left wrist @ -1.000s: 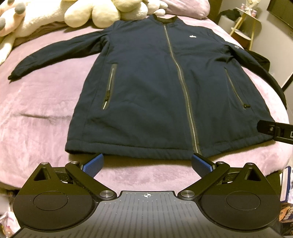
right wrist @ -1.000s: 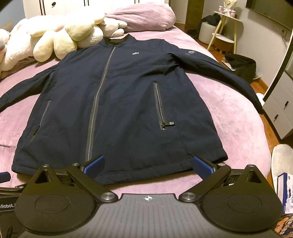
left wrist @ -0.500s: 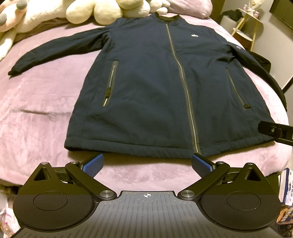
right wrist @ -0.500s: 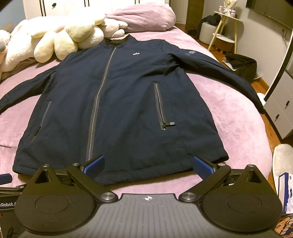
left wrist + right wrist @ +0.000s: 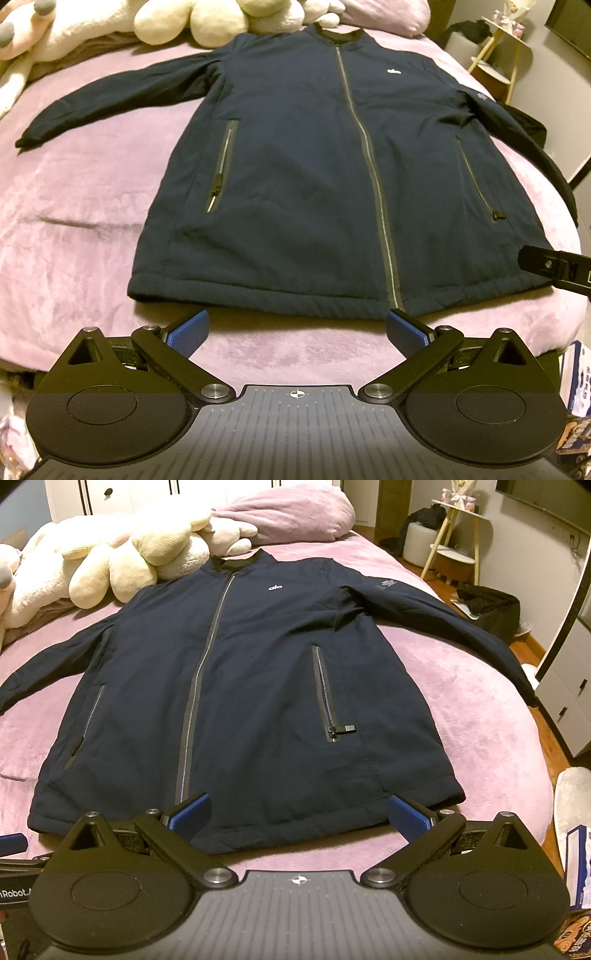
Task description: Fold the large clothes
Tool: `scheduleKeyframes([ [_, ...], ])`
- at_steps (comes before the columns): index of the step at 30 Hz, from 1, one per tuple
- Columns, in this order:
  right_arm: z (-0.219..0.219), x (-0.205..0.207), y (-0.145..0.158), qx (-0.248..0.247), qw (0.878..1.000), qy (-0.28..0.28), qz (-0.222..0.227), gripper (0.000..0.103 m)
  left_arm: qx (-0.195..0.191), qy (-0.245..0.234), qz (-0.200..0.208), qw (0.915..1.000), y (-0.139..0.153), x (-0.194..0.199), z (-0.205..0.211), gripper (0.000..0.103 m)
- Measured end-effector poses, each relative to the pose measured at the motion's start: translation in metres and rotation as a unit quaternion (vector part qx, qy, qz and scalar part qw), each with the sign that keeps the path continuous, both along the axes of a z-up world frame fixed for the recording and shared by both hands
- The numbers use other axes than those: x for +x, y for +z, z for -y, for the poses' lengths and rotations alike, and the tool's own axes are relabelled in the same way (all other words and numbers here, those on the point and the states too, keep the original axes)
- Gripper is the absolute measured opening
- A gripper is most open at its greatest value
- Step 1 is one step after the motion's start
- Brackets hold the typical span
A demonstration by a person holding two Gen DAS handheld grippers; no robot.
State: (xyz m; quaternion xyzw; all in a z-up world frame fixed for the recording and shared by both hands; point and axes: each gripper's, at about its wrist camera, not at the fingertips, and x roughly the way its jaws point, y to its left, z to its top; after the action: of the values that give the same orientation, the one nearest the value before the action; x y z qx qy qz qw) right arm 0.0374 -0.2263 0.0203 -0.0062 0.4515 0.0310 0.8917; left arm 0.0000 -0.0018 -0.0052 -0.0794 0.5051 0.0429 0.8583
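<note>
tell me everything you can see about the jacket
The jacket is dark navy, soft and padded-looking, zipped shut by a grey front zipper. It has a dark collar, a small white chest logo, and two zipped side pockets. It lies flat, front up, on the pink blanket, sleeves spread, collar by the plush toys. Neither gripper touches it.

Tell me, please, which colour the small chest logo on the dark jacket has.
White, on the navy zip-up jacket; the small chest logo shows best in the right wrist view.
</note>
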Motion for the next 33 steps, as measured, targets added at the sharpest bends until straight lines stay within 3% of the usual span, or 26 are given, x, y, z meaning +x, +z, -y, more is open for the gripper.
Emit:
scheduleKeyframes([
  [27,0.014,0.017,-0.014,0.022,1.000,-0.006,-0.007,0.102,-0.011,0.000,-0.020,0.9997,-0.008,0.019,0.004,0.103],
  [30,0.019,0.018,-0.013,0.047,0.999,0.004,0.015,0.102,-0.013,-0.002,-0.021,0.9997,-0.009,0.024,0.005,0.103],
  [33,0.036,0.016,-0.011,0.102,0.991,0.011,0.091,0.102,-0.018,0.001,-0.008,0.9998,-0.006,0.030,0.003,0.103],
])
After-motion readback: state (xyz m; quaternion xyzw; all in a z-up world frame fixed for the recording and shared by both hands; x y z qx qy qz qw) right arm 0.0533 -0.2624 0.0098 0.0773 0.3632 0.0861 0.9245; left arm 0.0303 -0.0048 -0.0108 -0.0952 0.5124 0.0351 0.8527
